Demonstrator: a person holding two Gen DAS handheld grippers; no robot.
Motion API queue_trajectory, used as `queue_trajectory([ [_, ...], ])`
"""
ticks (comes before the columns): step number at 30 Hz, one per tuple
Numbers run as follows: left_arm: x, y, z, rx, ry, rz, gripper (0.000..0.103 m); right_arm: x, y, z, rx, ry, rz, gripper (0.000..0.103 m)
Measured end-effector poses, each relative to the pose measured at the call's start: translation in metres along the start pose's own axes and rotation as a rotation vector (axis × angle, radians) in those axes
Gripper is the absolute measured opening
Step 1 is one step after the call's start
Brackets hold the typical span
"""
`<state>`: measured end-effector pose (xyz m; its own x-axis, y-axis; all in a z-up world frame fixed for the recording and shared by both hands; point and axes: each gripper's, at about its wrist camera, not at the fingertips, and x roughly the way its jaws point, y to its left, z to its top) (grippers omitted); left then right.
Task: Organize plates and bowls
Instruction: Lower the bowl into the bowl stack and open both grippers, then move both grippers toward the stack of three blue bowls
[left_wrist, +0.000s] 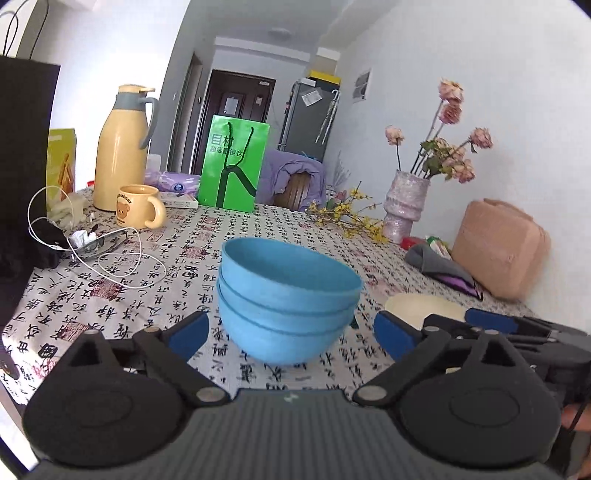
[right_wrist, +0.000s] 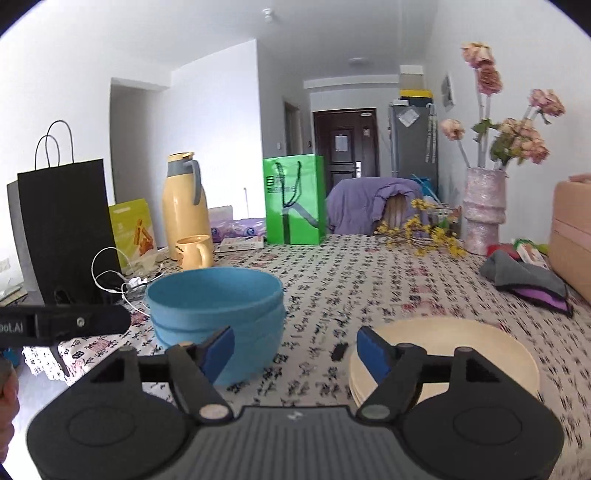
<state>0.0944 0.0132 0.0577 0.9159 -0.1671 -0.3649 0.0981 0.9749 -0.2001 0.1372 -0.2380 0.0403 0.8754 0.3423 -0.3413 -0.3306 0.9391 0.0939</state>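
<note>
The bench (left_wrist: 177, 273) is seen covered by a white cloth printed with black calligraphy and red seals. A white-walled room is seen behind it, with a dark door (right_wrist: 345, 142) and a grey fridge (right_wrist: 413, 140) at the far end.

A stack of three matte blue bowls (left_wrist: 286, 299), round and nested, is seen standing on the cloth near the front edge. Cream plates (right_wrist: 443, 354), flat and stacked, are seen just to its right, apart from it.

Further back are noted a yellow thermos jug (left_wrist: 120, 147), a yellow bear mug (left_wrist: 138, 205), a glossy green paper bag (left_wrist: 232, 166), a black paper bag (right_wrist: 66, 225), a textured pinkish vase (left_wrist: 404, 203) with dried flowers, and a peach-coloured case (left_wrist: 498, 247), cut off at the right in the right wrist view.

The left gripper (left_wrist: 291, 332) is held with jaws released wide, the bowl stack between them but untouched. The right gripper (right_wrist: 295, 350) is held with jaws released, only bare cloth between them; the plates are partly hidden behind its right finger. The number of plates cannot be made out.
</note>
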Motion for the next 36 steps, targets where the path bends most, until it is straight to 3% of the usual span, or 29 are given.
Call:
queue_trajectory([
  [7, -0.027, -0.014, -0.041, 0.073, -0.026, 0.045, 0.103, -0.04, -0.005, -0.04, 0.021, -0.005, -0.076, 0.083],
  [14, -0.015, -0.009, -0.072, 0.094, 0.051, 0.106, 0.103, -0.059, -0.001, -0.079, 0.049, 0.031, -0.058, 0.091],
  [17, -0.013, -0.005, -0.07, 0.061, 0.056, 0.107, 0.103, -0.05, 0.001, -0.084, 0.061, 0.075, -0.047, 0.091],
  [36, -0.014, 0.007, -0.053, 0.016, 0.045, 0.123, 0.103, -0.042, 0.002, -0.08, 0.088, 0.065, -0.041, 0.091],
])
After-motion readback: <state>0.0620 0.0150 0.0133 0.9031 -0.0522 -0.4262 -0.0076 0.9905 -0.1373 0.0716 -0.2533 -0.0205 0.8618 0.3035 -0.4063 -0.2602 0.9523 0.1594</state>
